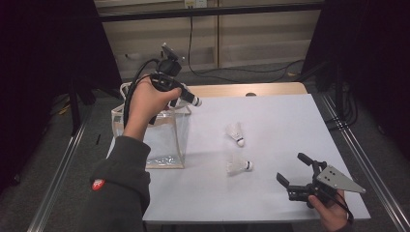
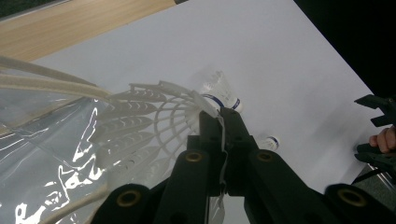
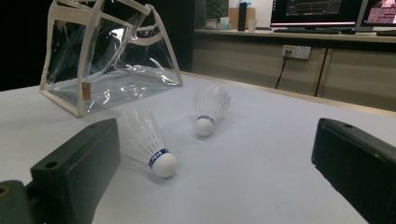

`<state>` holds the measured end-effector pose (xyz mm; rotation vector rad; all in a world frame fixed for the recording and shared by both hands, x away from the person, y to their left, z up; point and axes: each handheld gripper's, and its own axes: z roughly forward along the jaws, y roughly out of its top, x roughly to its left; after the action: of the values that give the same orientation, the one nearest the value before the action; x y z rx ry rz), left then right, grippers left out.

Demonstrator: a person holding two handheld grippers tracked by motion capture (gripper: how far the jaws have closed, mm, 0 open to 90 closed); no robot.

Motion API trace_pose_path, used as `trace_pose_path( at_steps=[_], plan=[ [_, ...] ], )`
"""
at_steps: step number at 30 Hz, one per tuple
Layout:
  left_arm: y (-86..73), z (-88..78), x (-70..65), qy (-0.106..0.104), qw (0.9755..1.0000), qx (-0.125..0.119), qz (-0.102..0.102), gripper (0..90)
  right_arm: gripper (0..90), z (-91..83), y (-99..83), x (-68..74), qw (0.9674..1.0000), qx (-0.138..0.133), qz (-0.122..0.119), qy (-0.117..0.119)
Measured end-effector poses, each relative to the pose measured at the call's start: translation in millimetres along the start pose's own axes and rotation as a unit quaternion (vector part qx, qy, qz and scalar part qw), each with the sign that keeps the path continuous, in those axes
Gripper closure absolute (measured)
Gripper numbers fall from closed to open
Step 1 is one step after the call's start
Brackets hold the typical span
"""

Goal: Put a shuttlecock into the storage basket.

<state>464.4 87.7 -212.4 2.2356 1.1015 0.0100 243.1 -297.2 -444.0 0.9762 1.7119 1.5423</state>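
My left gripper point(image 1: 187, 98) point(image 2: 219, 117) hangs above the open top of a clear plastic bag point(image 1: 167, 137) point(image 2: 42, 144) point(image 3: 107, 60) with cream trim, at the table's left. Its jaws are shut on a white mesh-skirted shuttlecock point(image 1: 196, 102) point(image 2: 140, 121). Two more shuttlecocks lie on the white table: one farther off point(image 1: 236, 134) point(image 2: 219, 88) point(image 3: 210, 109), one nearer point(image 1: 240, 166) point(image 2: 271, 142) point(image 3: 147, 142). Low at the front right, my right gripper point(image 1: 295, 169) point(image 3: 215, 140) point(image 2: 366, 126) stands open and faces both, with nothing between its jaws.
The white tabletop point(image 1: 270, 111) has a wooden strip point(image 1: 241, 89) along its far edge. Cables point(image 1: 232, 70) run across the floor behind it. Metal rails point(image 1: 63, 159) flank the table. A counter with monitors point(image 3: 317, 9) stands behind.
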Motion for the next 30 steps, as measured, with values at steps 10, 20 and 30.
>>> trace_pose_path(
  at_steps=[10,20,30],
  plan=[
    [0.9,-2.8,3.0,0.004,1.0,-0.001,-0.001,89.5,1.0,0.4,-0.1,0.4,1.0,0.0,0.001,0.002],
    [1.1,-7.8,10.0,0.012,0.9999,-0.003,-0.007,89.5,1.0,0.0,0.0,0.4,1.0,0.0,0.001,0.002],
    [2.0,-12.2,17.4,0.019,0.9997,-0.007,-0.016,89.5,1.0,0.4,-0.1,0.4,1.0,0.0,0.002,0.003]
  ],
)
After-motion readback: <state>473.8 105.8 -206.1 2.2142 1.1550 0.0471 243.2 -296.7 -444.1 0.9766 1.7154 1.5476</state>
